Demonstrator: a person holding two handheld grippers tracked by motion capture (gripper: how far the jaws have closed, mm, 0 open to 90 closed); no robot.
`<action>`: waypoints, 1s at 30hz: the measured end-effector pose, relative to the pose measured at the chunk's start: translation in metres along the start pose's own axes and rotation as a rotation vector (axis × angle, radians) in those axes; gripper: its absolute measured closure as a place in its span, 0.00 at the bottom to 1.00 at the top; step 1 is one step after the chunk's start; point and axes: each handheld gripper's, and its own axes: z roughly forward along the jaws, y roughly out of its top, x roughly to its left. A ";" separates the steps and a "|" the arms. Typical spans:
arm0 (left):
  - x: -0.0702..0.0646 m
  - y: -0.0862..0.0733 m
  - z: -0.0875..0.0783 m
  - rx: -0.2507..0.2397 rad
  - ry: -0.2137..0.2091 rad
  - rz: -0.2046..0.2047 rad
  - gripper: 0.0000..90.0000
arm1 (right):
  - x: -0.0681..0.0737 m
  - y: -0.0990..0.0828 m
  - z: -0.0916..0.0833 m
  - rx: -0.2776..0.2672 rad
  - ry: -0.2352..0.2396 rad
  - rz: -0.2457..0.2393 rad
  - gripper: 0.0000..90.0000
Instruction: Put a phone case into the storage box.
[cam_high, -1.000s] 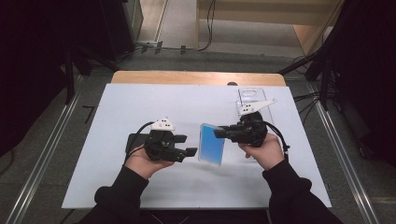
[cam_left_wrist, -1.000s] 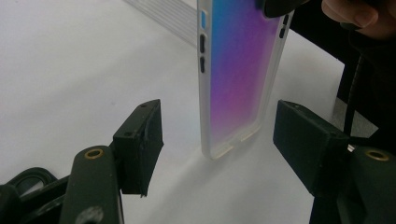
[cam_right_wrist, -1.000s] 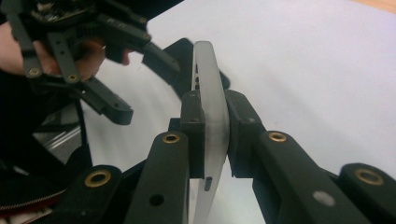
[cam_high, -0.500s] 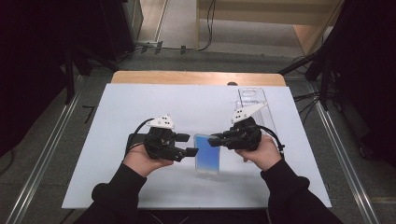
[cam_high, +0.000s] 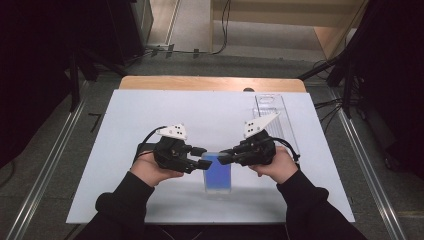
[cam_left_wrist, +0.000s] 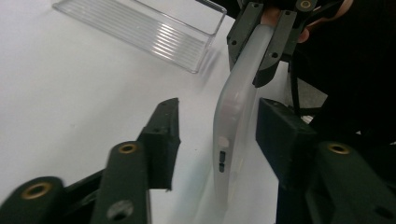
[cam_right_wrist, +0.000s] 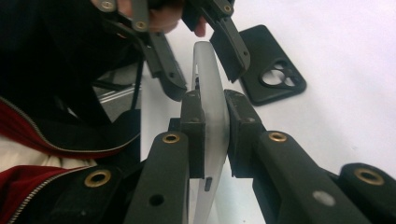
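The phone (cam_high: 218, 172), held slanted a second ago between the two grippers, is now being held more squarely, its blue face turned toward the high view. The right gripper (cam_high: 223, 158) has been brought inward and lower over the surface (cam_high: 150, 115). The left gripper (cam_high: 200, 156) has just been closing its fingers (cam_left_wrist: 161, 135); the phone's edge is being enclosed between them, one finger apart from it.

High view overhead facing forward-down on the table (cam_high: 150, 115), both gripper views close-up, sharing the phone (cam_left_wrist: 233, 107).
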 end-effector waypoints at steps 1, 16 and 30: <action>0.000 0.000 0.000 -0.003 -0.005 0.002 0.62 | 0.000 0.000 0.000 0.003 0.008 0.000 0.86; 0.006 -0.001 -0.003 0.009 -0.144 -0.037 0.90 | -0.003 -0.002 0.002 -0.005 0.073 0.026 0.77; 0.014 0.001 -0.018 -0.017 0.045 -0.142 0.90 | -0.007 -0.003 -0.004 -0.115 -0.141 0.101 0.30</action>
